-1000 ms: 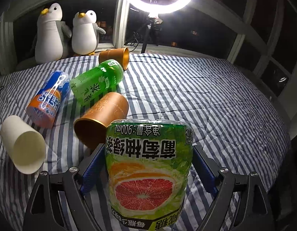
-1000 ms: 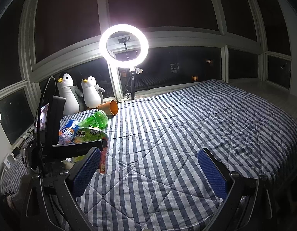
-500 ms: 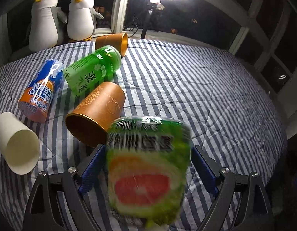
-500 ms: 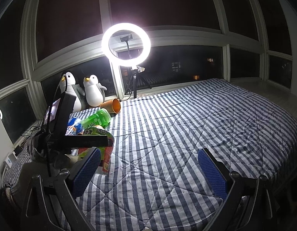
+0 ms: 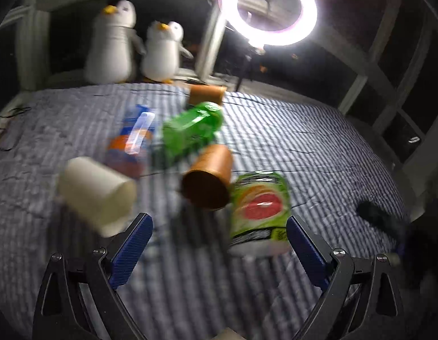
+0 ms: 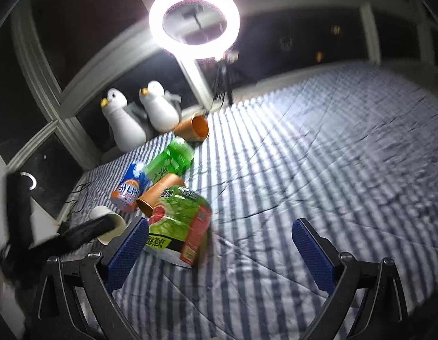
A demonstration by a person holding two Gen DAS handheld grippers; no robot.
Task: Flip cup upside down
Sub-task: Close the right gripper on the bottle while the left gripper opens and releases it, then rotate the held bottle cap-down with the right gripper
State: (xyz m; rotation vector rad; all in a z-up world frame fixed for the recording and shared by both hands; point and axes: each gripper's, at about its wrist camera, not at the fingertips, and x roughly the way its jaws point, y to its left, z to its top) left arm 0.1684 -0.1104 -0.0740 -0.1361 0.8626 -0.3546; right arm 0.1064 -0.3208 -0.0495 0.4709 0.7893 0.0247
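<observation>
A green grapefruit-label bottle section [image 5: 260,212] stands on the striped bed, also in the right wrist view [image 6: 179,223]. My left gripper [image 5: 219,243] is open and empty, pulled back from it. A brown paper cup [image 5: 209,181] lies on its side just left of it, mouth toward me. A white paper cup [image 5: 97,192] lies on its side at the left. My right gripper [image 6: 220,252] is open and empty, with the grapefruit bottle near its left finger. Both views are blurred by motion.
A green tea bottle [image 5: 190,133], an orange-and-blue bottle [image 5: 131,144] and a second brown cup [image 5: 207,95] lie further back. Two plush penguins [image 5: 133,45] and a ring light [image 5: 268,8] stand at the window. The left gripper's body [image 6: 48,238] shows at lower left.
My left gripper let go of the grapefruit bottle and pulled back and left; the bottle now stands free on the bed. My right gripper swung left and down toward the objects.
</observation>
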